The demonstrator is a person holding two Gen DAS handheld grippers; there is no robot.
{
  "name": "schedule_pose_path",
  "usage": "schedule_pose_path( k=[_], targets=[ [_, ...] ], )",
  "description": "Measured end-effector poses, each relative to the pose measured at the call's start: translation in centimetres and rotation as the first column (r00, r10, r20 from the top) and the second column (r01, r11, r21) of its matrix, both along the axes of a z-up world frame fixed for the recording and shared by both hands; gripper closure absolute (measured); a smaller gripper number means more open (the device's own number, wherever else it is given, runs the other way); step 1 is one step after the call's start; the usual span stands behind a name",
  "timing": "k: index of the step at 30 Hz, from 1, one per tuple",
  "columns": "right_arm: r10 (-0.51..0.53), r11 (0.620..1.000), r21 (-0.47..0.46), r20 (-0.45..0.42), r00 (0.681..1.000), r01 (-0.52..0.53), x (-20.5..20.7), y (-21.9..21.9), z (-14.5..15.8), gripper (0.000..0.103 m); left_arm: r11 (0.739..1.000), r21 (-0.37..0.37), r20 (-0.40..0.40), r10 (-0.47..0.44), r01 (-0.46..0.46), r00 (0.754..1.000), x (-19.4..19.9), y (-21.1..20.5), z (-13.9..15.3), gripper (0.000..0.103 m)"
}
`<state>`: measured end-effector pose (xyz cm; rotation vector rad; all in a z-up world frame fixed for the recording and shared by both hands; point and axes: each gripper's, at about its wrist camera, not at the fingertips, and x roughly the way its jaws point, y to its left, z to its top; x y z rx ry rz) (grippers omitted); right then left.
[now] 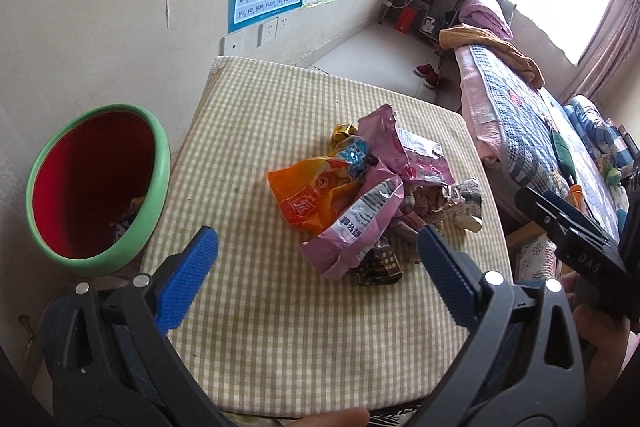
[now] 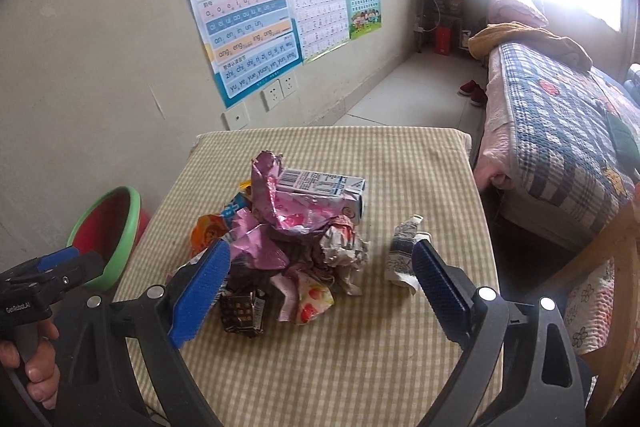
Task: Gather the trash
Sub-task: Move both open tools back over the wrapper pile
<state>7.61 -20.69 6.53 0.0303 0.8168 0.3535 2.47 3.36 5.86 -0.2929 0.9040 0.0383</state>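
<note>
A heap of trash (image 1: 368, 187) lies mid-table: an orange bag (image 1: 308, 195), pink foil wrappers (image 1: 356, 231), a dark brown packet (image 1: 378, 265) and crumpled paper (image 1: 464, 203). My left gripper (image 1: 316, 267) is open, hovering just short of the heap, nothing between its blue pads. In the right wrist view the heap (image 2: 288, 239) includes a small milk carton (image 2: 324, 189), a brown packet (image 2: 242, 313) and a separate crumpled wrapper (image 2: 404, 255) to the right. My right gripper (image 2: 320, 279) is open around the heap's near side. A green bin with red inside (image 1: 96, 187) stands left of the table.
The table wears a checked cloth (image 1: 280, 327) and stands against a wall with posters (image 2: 240, 15). A bed with a patchwork quilt (image 2: 560, 131) runs along the right. The bin (image 2: 108, 235) and the other gripper held by a hand (image 2: 36, 307) show at lower left.
</note>
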Motion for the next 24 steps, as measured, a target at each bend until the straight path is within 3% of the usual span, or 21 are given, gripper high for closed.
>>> schedule_pose_path(
  k=[10, 24],
  targets=[
    [-0.060, 0.998, 0.015, -0.053, 0.997, 0.061, 1.4, -2.7, -2.1, 0.014, 0.997, 0.007, -0.054, -0.078, 0.078, 0.996, 2.3, -2.5, -1.8, 0.006],
    [-0.133, 0.990, 0.020, -0.212, 0.968, 0.140, 6.7, -5.4, -8.4, 0.014, 0.986, 0.046, -0.168, -0.149, 0.159, 0.974, 7.3, -4.6, -6.0, 0.006]
  ],
)
